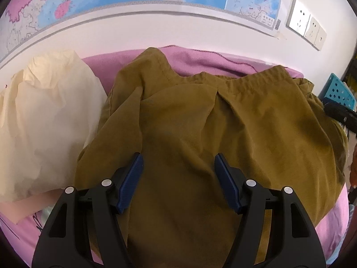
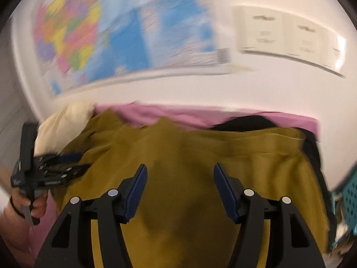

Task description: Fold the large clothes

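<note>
Left wrist view: mustard garment (image 1: pixel 200 122) lies spread, unfolded; left claw (image 1: pixel 178 167) and right claw (image 2: pixel 179 176) both gape empty, folding all ahead.

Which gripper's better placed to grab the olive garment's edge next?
Probably the left gripper: open, directly over the olive garment, its left edge just beside it. The right gripper sits over mid-cloth, its view motion-blurred.

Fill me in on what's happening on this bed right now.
A person is folding an olive-brown garment spread on a pink sheet, holding a gripper in each hand. The left gripper and right gripper both hang over the cloth with jaws apart, gripping nothing. A cream garment lies bunched beside it. The right wrist view is blurred. No fold is started yet.
</note>
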Motion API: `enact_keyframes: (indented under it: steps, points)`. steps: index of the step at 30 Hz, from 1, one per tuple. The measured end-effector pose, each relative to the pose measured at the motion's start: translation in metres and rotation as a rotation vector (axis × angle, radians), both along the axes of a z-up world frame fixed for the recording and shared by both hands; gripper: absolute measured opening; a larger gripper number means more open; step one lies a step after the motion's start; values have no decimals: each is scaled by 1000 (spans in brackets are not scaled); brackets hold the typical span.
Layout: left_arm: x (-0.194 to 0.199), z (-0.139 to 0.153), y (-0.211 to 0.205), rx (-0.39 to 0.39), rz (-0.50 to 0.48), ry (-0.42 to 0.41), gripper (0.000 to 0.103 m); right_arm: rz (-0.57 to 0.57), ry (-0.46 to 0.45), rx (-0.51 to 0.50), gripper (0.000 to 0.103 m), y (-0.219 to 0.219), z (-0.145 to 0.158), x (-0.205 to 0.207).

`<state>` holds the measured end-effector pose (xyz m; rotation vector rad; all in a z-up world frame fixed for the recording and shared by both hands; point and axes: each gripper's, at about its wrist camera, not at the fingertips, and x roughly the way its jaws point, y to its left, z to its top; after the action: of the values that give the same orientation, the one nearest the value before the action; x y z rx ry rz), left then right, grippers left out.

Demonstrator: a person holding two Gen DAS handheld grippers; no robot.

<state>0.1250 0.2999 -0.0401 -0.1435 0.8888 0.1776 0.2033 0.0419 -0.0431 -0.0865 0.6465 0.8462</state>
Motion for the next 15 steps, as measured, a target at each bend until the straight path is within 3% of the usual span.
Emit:
enact_keyframes:
  steps: [3, 6, 8, 11, 15]
  points:
    - [0, -4, -1, 8, 0, 6, 66, -5, 44, -64, 60, 29, -19, 16]
    - [1, -6, -1, 17, -7, 4, 66, -23, 108, -57, 59, 32, -39, 34]
    - [3, -10, -1, 15, -8, 6, 66, -17, 104, -60, 60, 33, -47, 36]
    - [2, -15, -3, 22, -4, 12, 66, -18, 95, -69, 60, 30, -46, 31]
    - [-25, 5, -3, -12, -18, -65, 70, -9, 120, -6, 61, 9, -29, 16]
